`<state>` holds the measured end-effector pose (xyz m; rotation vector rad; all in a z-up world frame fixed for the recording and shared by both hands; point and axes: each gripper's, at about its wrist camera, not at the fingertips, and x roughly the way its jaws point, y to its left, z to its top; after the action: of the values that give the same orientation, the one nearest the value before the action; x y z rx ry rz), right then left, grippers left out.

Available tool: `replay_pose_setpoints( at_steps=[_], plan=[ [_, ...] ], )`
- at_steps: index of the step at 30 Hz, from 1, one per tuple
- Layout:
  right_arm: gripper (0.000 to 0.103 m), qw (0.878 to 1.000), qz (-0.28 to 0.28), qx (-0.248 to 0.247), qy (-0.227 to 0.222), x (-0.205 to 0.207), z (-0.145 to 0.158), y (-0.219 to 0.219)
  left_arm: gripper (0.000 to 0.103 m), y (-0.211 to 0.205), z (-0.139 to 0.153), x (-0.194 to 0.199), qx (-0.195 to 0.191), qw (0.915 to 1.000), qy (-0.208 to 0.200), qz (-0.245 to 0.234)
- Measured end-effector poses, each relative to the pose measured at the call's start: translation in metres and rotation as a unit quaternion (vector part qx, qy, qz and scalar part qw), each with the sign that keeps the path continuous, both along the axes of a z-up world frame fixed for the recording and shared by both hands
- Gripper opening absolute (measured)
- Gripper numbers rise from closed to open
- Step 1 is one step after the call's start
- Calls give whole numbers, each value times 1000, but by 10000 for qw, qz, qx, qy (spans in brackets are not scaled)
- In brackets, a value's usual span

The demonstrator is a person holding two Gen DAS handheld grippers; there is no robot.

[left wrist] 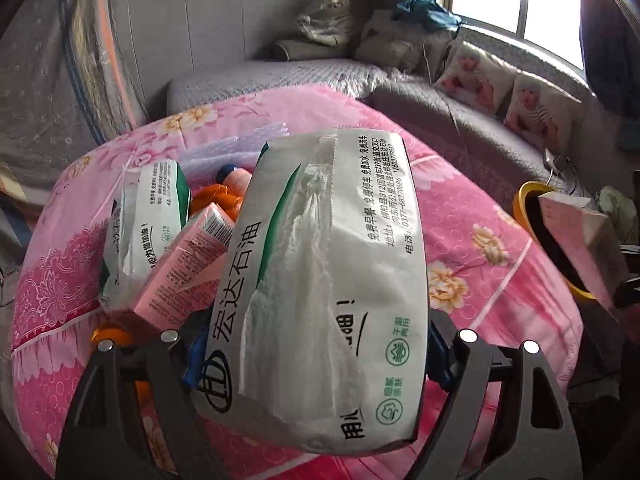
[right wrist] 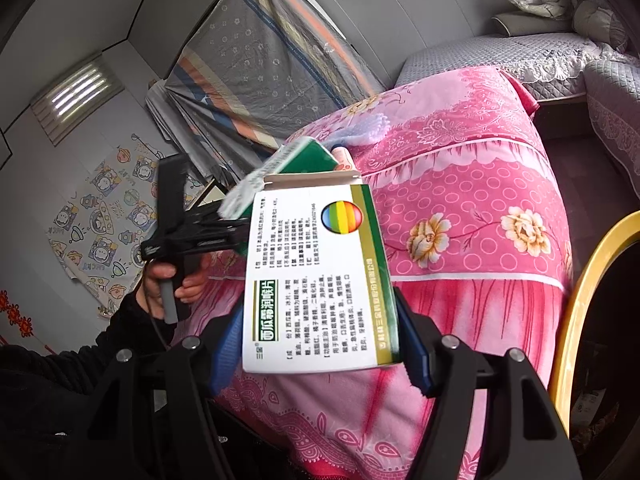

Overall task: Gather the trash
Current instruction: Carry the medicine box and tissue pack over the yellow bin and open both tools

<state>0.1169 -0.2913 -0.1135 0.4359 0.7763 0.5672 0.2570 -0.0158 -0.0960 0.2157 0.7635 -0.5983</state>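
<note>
The left gripper held a white tissue pack above the pink floral bedspread. The right gripper clasped a white medicine box beside the yellow bin.

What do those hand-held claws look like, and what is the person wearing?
Each claw is black, with triangular cut-out frames, round silver bolts and blue pads inside the fingers. Seen from the side, the left claw has a black pistol handle with a grey trigger and a thin black cable. The sleeve is black.
</note>
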Motion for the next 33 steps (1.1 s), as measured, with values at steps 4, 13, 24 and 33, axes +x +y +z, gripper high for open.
replay_pose_setpoints(
  at_steps=[4,13,24,33],
  plan=[
    [63,10000,-75,54,-11,0,2,-2,78,1,33,-35,-414,9981,-420,160],
    [63,9982,-571,123,-118,-11,14,-28,78,-36,93,-104,-781,9876,-1343,219],
    [63,9866,-1621,128,-162,-35,11,-92,78,-95,111,-140,-1016,9821,-1567,-222],
    [63,9701,-2423,92,-57,-53,-8,-142,77,-145,108,-147,-1070,9793,-1530,-781]
  ],
)
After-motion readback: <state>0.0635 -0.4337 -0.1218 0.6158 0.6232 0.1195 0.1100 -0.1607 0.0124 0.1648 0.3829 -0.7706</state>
